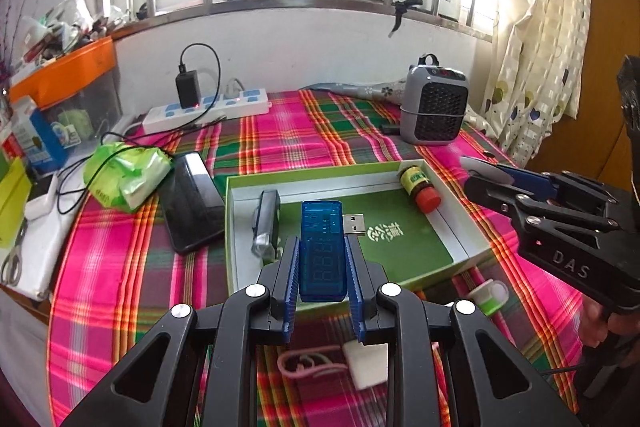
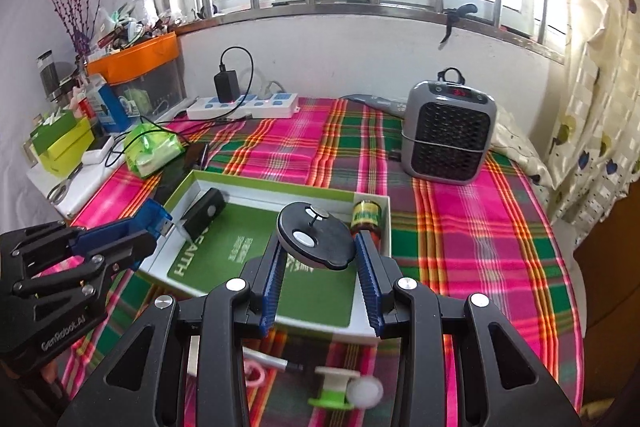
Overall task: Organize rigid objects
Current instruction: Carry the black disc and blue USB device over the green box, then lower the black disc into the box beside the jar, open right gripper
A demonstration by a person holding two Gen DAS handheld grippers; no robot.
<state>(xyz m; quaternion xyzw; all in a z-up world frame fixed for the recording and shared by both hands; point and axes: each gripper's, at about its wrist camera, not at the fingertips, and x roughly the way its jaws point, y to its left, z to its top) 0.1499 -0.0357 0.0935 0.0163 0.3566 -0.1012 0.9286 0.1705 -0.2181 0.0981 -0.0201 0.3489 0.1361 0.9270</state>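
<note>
My left gripper (image 1: 323, 247) is shut on a translucent blue USB meter (image 1: 323, 239), held above the near edge of a green-lined white box (image 1: 236, 227); the same meter (image 2: 154, 215) shows in the right wrist view. My right gripper (image 2: 318, 243) is shut on a round black and white disc (image 2: 314, 235), above the box (image 2: 384, 205); that disc (image 1: 486, 167) pokes from its fingers in the left wrist view. In the box lie a small bottle with a red cap (image 1: 420, 187) and a black rectangular device (image 1: 266, 223).
A green and white spool (image 2: 340, 389), a white adapter (image 1: 370, 365) and a pink cord (image 1: 304, 367) lie on the plaid cloth before the box. A black phone (image 1: 192, 203), a green packet (image 1: 128, 179), a power strip (image 1: 208, 109) and a grey heater (image 2: 448, 131) stand beyond.
</note>
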